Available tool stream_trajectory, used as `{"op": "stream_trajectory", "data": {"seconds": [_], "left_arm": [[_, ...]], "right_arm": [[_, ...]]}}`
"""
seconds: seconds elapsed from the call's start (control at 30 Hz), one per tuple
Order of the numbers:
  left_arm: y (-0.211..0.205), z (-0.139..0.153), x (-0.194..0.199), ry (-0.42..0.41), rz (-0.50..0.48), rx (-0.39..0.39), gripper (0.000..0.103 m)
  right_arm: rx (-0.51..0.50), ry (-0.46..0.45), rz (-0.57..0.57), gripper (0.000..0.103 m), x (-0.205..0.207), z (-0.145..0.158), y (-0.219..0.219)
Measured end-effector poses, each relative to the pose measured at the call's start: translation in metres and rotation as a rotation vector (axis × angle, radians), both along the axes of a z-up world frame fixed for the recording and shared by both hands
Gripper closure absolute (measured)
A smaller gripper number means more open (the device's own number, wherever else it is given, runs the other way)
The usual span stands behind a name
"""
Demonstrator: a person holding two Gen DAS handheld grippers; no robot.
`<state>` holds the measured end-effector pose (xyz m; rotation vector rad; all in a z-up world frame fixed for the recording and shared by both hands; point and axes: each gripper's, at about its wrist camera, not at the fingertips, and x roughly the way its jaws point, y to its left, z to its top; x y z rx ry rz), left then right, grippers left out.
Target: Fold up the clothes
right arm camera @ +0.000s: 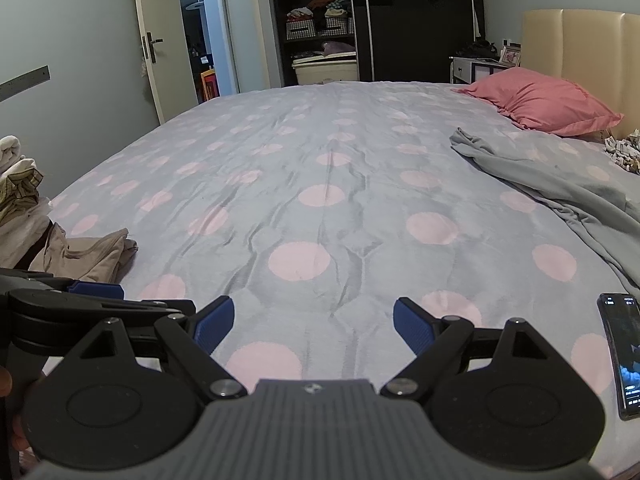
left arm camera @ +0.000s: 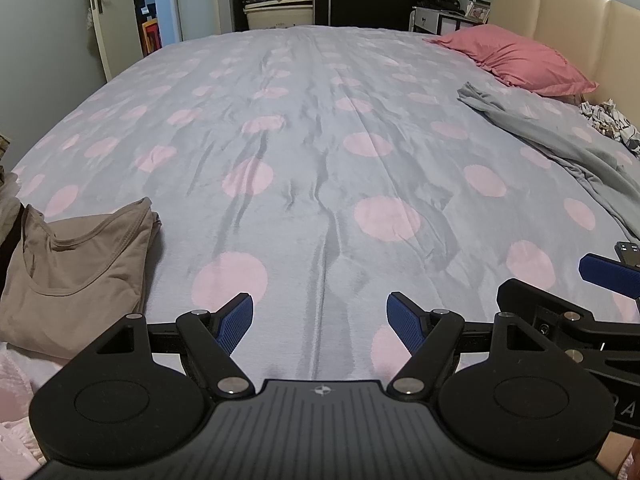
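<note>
A folded taupe tank top (left arm camera: 76, 268) lies at the near left of the bed (left arm camera: 320, 128); the right wrist view shows the same tank top (right arm camera: 94, 258) low at the left. A crumpled grey garment (left arm camera: 560, 144) is spread at the right, below the pink pillow, and appears as the grey garment (right arm camera: 560, 184) in the right wrist view. My left gripper (left arm camera: 320, 320) is open over bare bedspread, holding nothing. My right gripper (right arm camera: 314, 328) is open too, also over the bedspread (right arm camera: 320, 200). The right gripper's blue finger (left arm camera: 608, 274) shows at the left view's right edge.
A pink pillow (right arm camera: 540, 100) rests against the beige headboard (right arm camera: 580, 44). A phone (right arm camera: 624, 356) lies at the bed's near right edge. A pile of clothes (right arm camera: 20, 184) sits at the left. A patterned cloth (right arm camera: 624, 152) lies far right. Wardrobe and open door stand behind.
</note>
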<state>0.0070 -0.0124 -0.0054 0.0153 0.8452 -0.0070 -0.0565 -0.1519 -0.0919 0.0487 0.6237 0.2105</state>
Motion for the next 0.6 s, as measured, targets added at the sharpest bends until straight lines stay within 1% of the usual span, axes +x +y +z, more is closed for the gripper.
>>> {"op": "stream_trajectory", "data": {"seconds": [0.1, 0.33, 0.47, 0.6], "left_arm": [[-0.003, -0.002, 0.004, 0.015, -0.007, 0.003, 0.030], [-0.016, -0.002, 0.028, 0.030, -0.056, 0.028, 0.030], [-0.023, -0.002, 0.042, 0.039, -0.084, 0.042, 0.030], [-0.030, -0.002, 0.056, 0.047, -0.113, 0.056, 0.030]], "right_arm": [[-0.005, 0.010, 0.003, 0.015, 0.002, -0.001, -0.003], [-0.024, 0.038, 0.017, 0.015, 0.015, 0.003, -0.020], [-0.037, 0.068, 0.001, 0.016, 0.032, 0.007, -0.045], [-0.087, 0.094, -0.010, 0.017, 0.055, 0.009, -0.080]]}}
